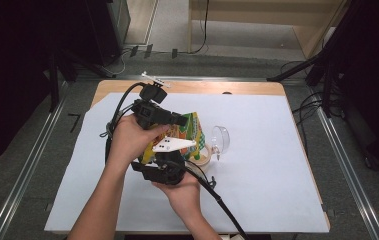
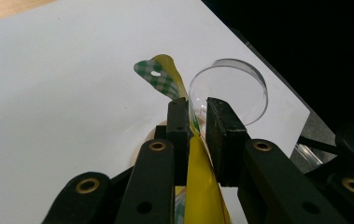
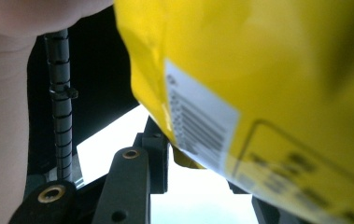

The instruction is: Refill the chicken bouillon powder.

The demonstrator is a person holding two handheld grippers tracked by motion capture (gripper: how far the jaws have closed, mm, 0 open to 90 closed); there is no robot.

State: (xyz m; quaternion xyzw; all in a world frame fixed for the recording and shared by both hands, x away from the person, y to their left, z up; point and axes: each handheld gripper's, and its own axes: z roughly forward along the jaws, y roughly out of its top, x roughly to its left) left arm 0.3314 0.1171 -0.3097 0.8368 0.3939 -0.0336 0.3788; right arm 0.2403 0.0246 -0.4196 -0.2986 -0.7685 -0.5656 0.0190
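1. Yellow printed film forms the pouch [image 1: 187,132], a thin flexible snack-type bag with a green checked top edge; it is held upright above the white-covered worktop [image 1: 272,175], near its middle, between the two tools.
2. The left tool [image 2: 197,122] is closed to a narrow gap on the upper edge of the pouch; in the left gripper view the film passes between the two black jaws, and the checked corner with its hang hole curls free beyond them.
3. The right tool [image 3: 198,163] is part-closed around the lower end of the pouch; in the right gripper view the barcode panel covers the jaws, and pad contact cannot be told.
4. The pouch is judged light, soft and easily creased. The film is expected to be slippery and to fold rather than resist.
5. Hold is best taken on the flat sealed margins, where the layers are stiffest; the filled body is likely to be crushed by pressure.
6. A clear plastic lid [image 1: 221,137] and a roll of tape [image 1: 202,156] lie just beside the pouch.
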